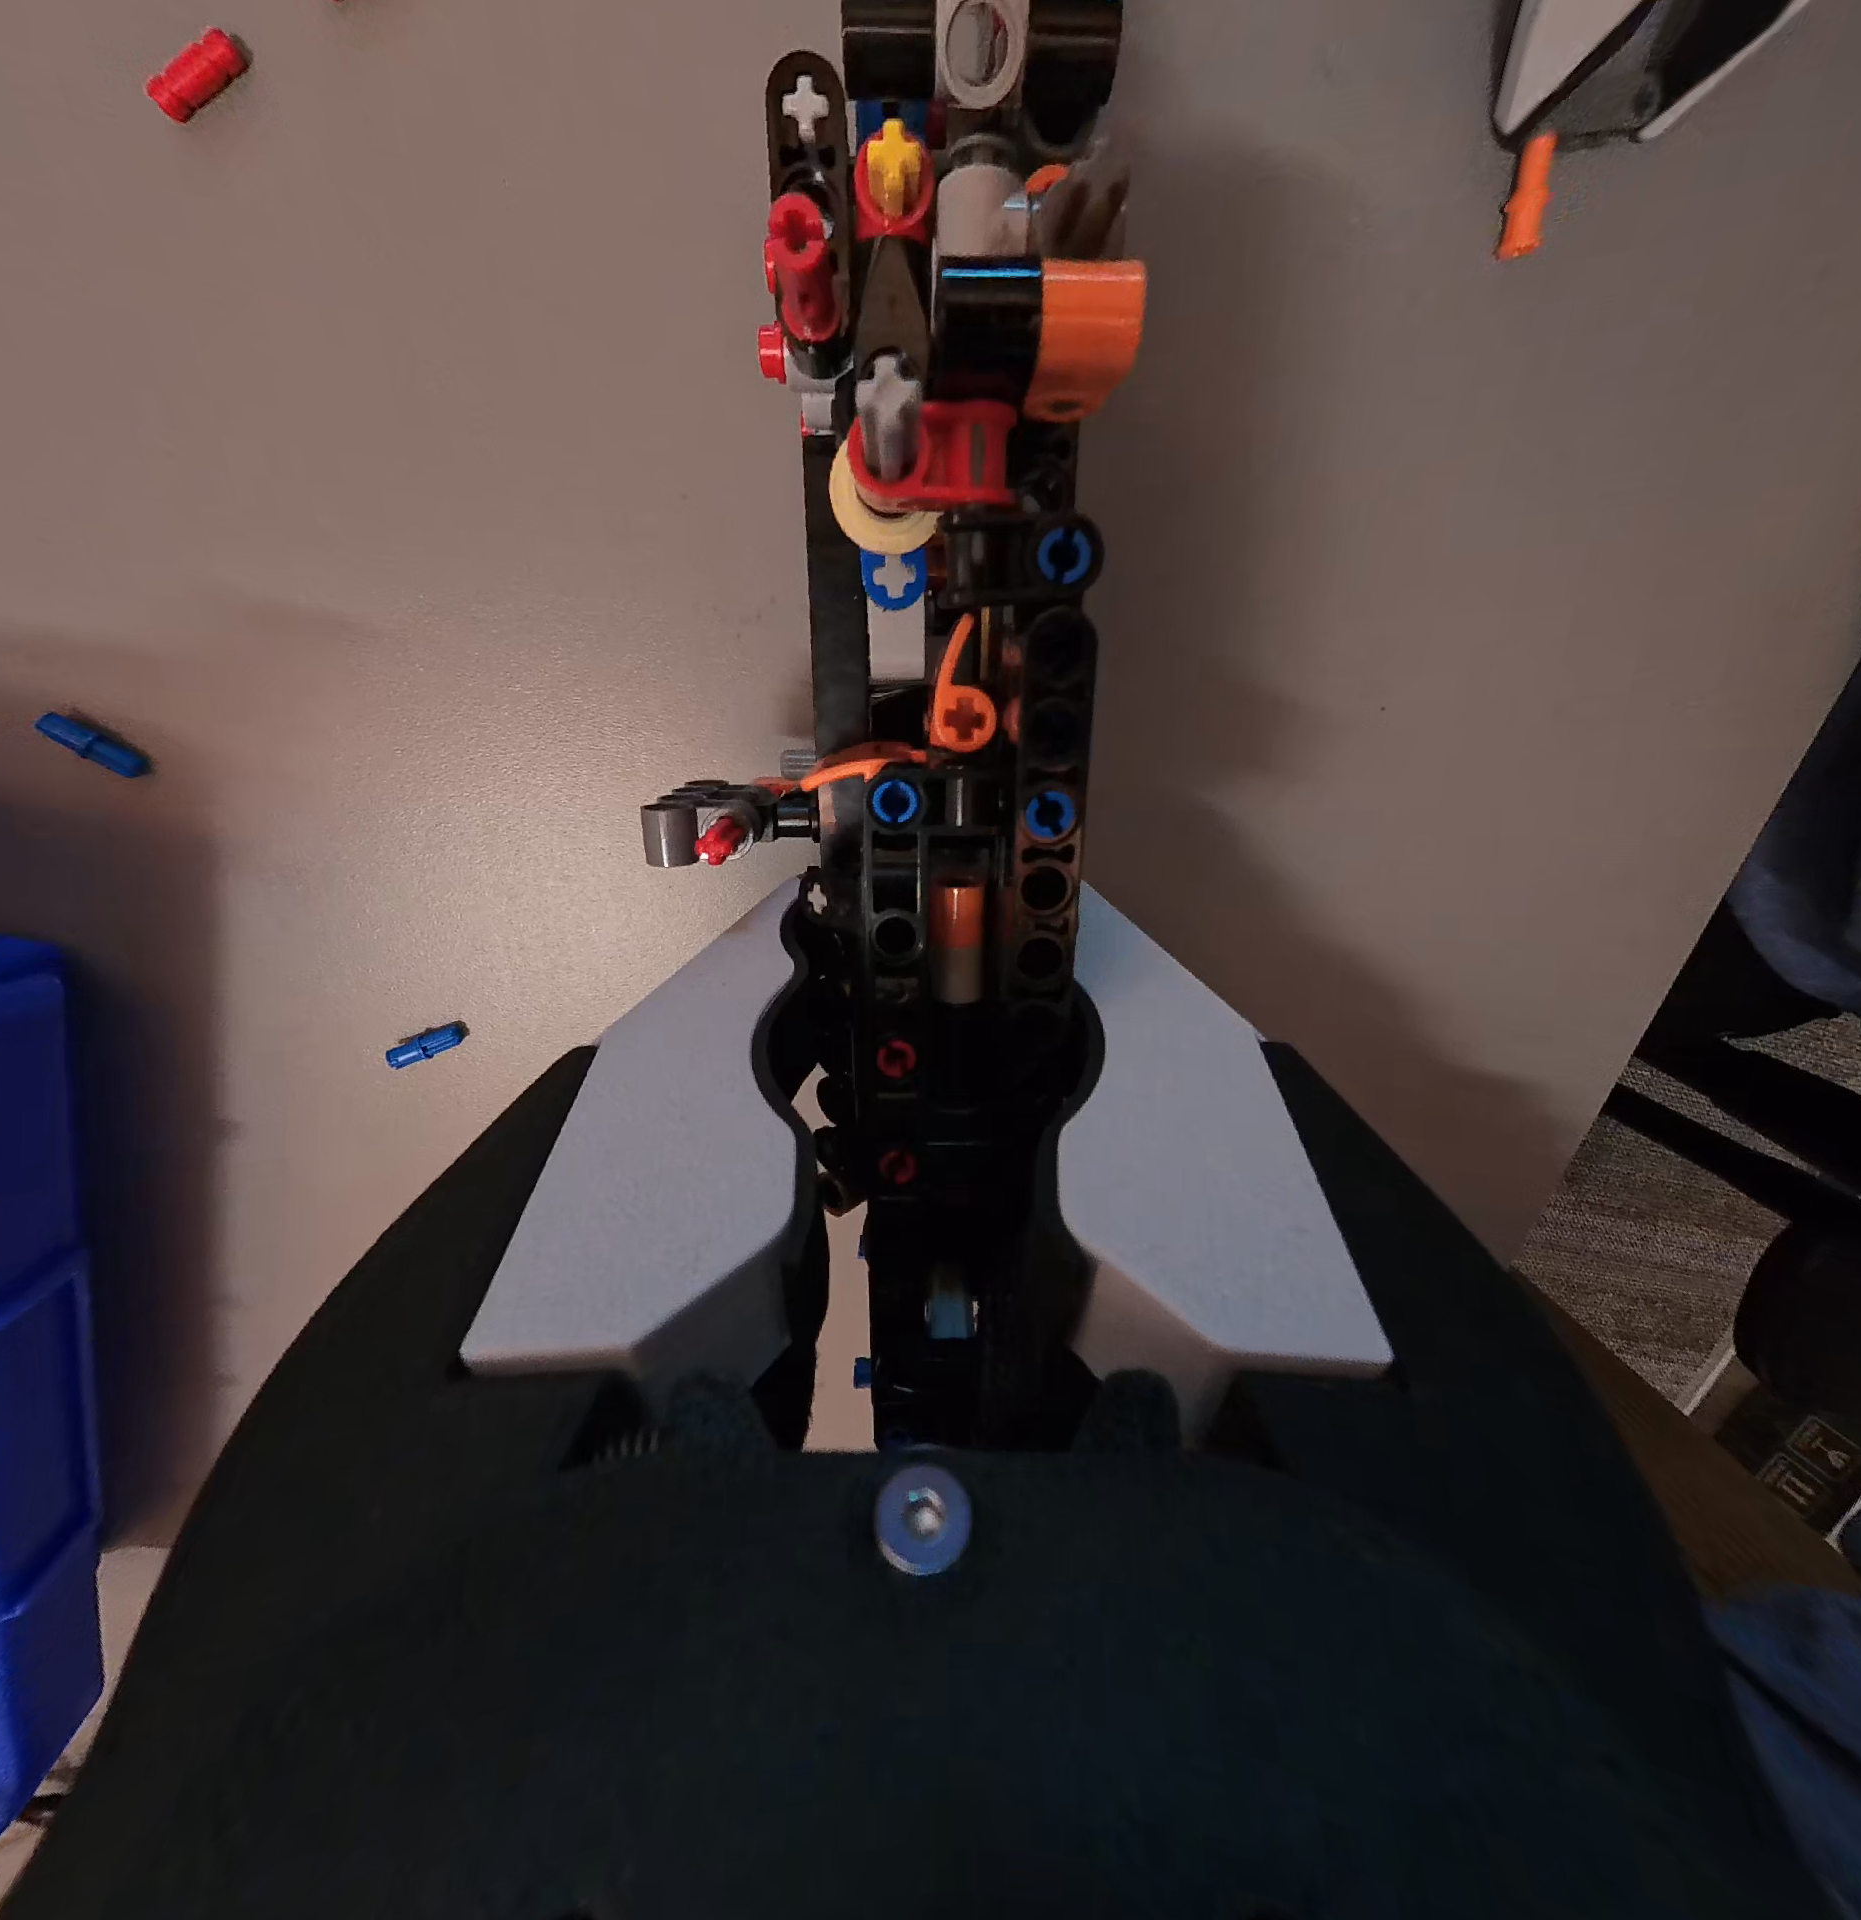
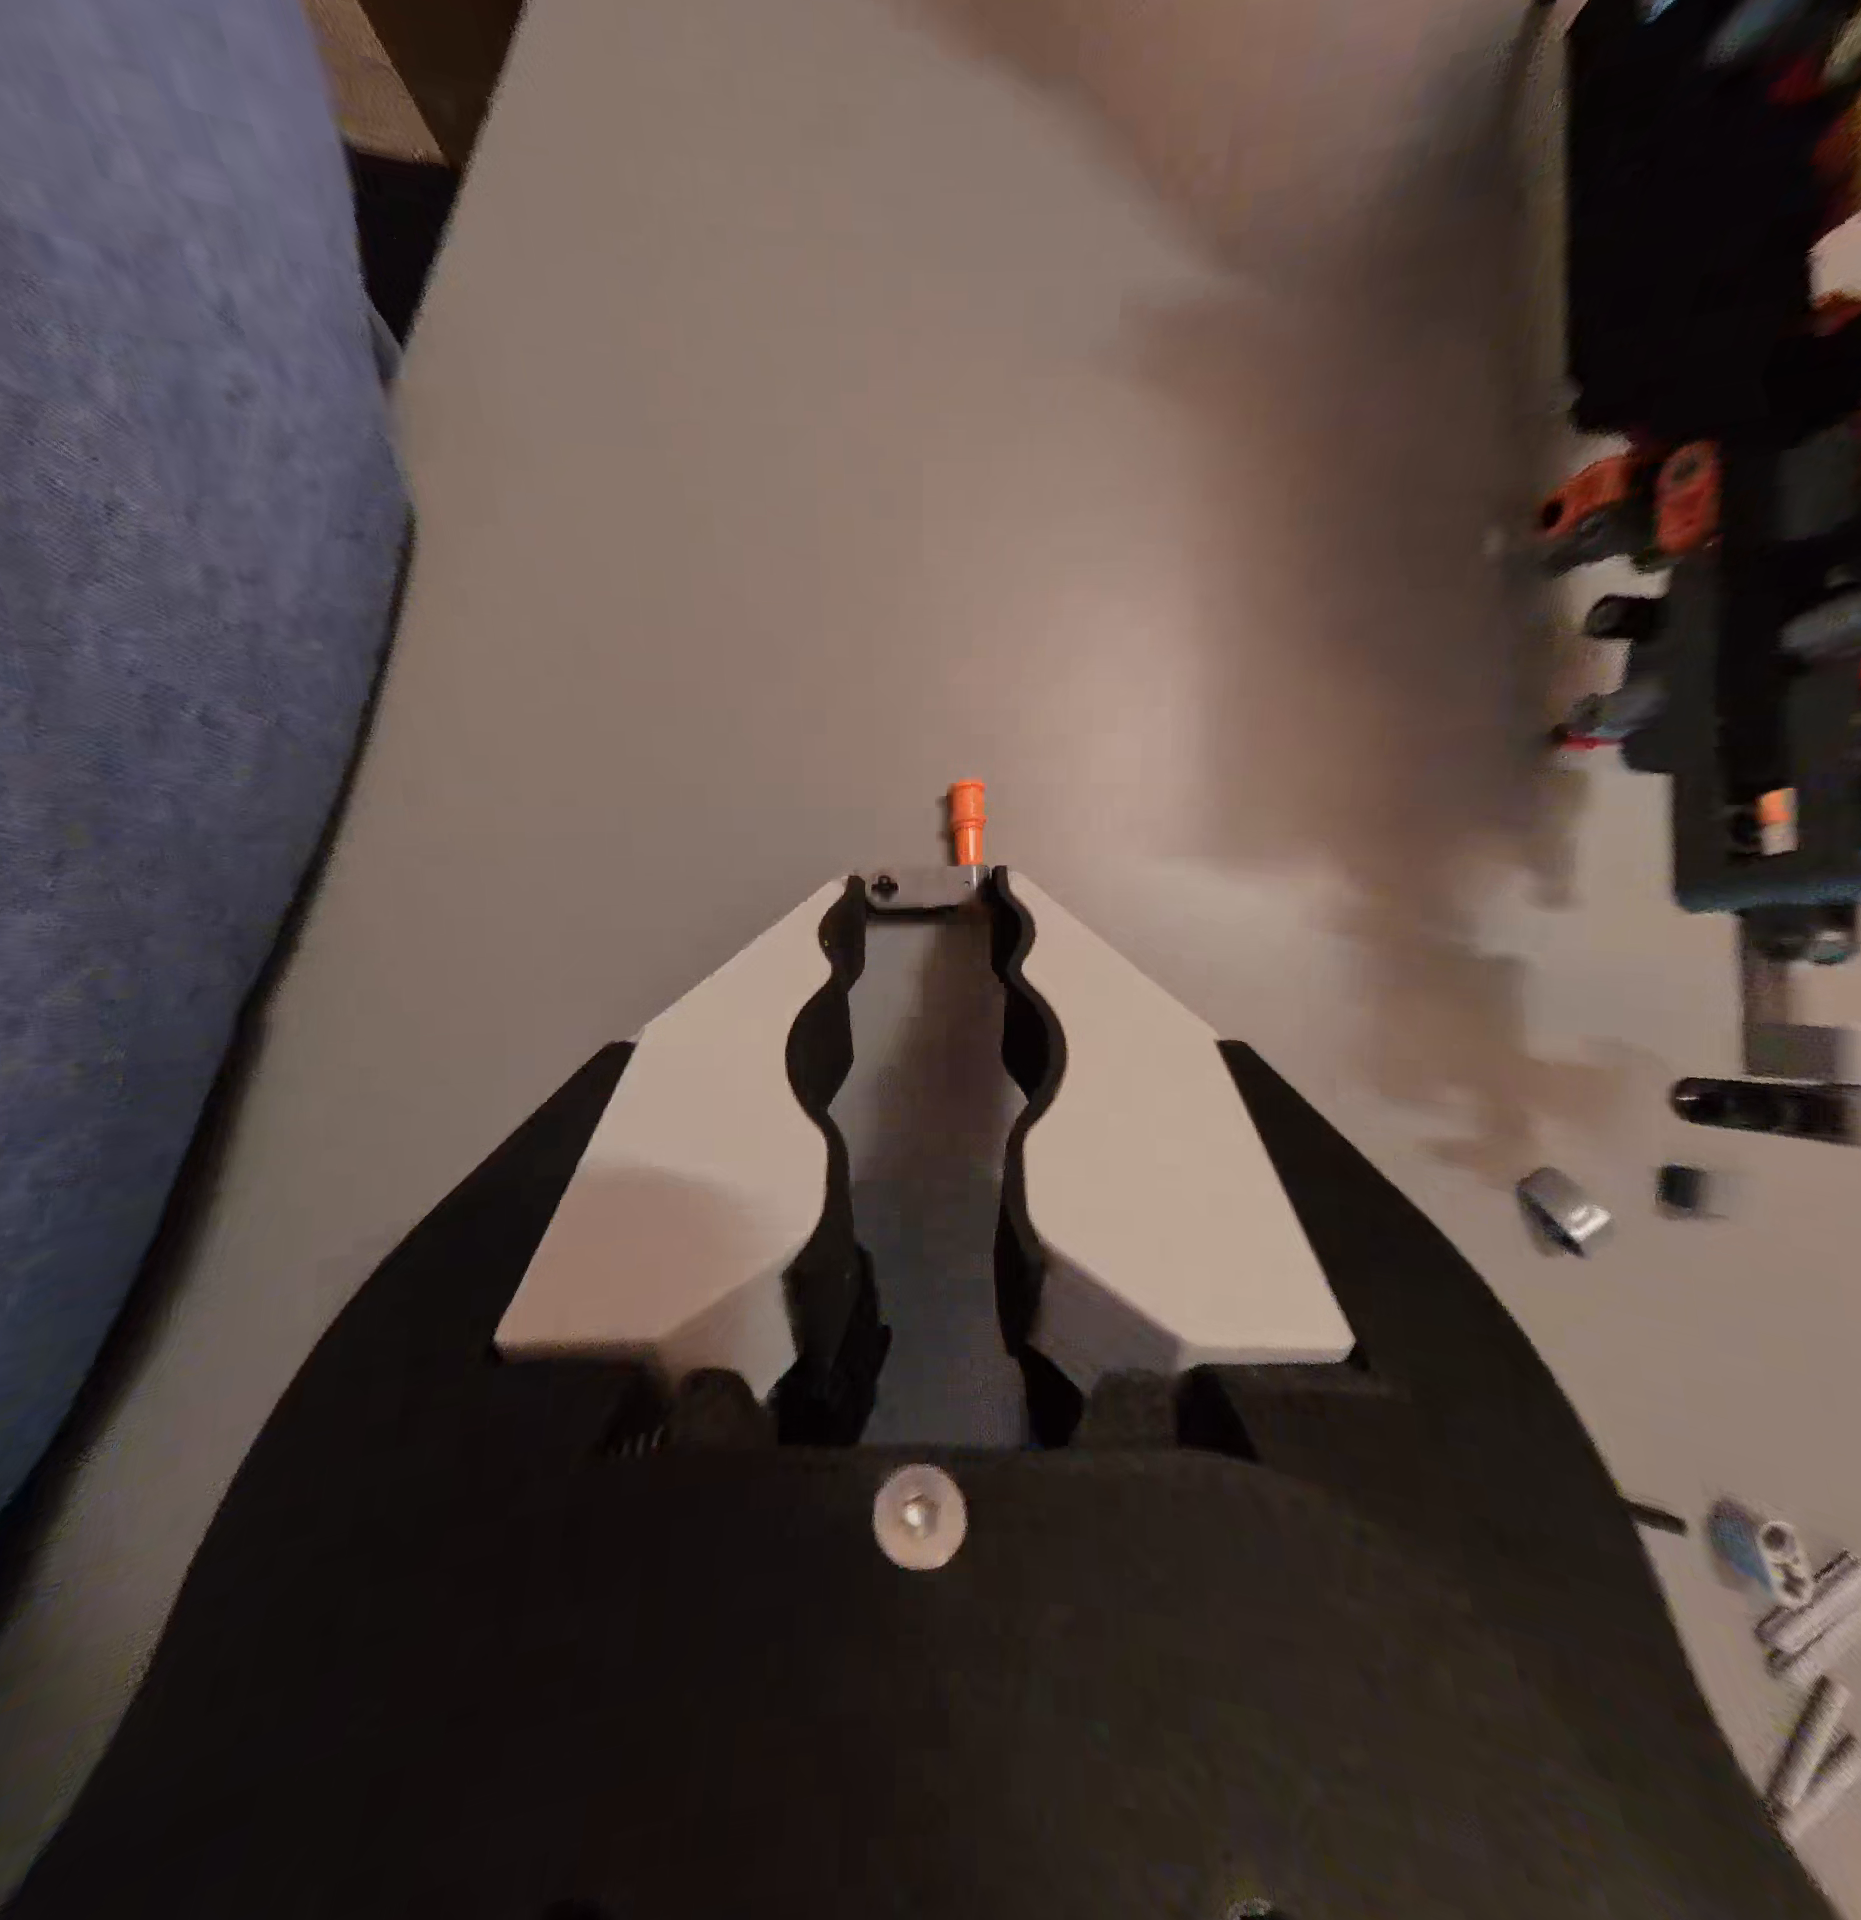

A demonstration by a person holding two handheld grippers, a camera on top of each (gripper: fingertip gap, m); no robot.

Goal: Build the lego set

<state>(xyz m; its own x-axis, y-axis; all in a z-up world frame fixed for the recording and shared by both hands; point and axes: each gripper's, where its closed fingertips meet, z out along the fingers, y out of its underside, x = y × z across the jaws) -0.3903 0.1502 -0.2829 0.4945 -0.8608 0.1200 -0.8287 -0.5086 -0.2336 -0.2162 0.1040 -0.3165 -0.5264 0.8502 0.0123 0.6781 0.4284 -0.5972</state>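
The left gripper point(image 1: 931, 935) is clamped on the lower end of a long black Technic assembly point(image 1: 947, 582), which runs toward 12 o'clock above the table point(image 1: 438, 468). The right gripper point(image 2: 926, 894) pinches a small black connector with an orange pin point(image 2: 965, 833) at its tips. The assembly looks stiff but top-heavy, its pins prone to popping, so holding the beam frame seems safest. The pin piece looks light and slippery.

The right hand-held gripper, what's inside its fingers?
The right hand-held gripper pinches a small black piece at its tips, with an orange pin sticking out ahead. How deep the pin goes is hidden by the piece.
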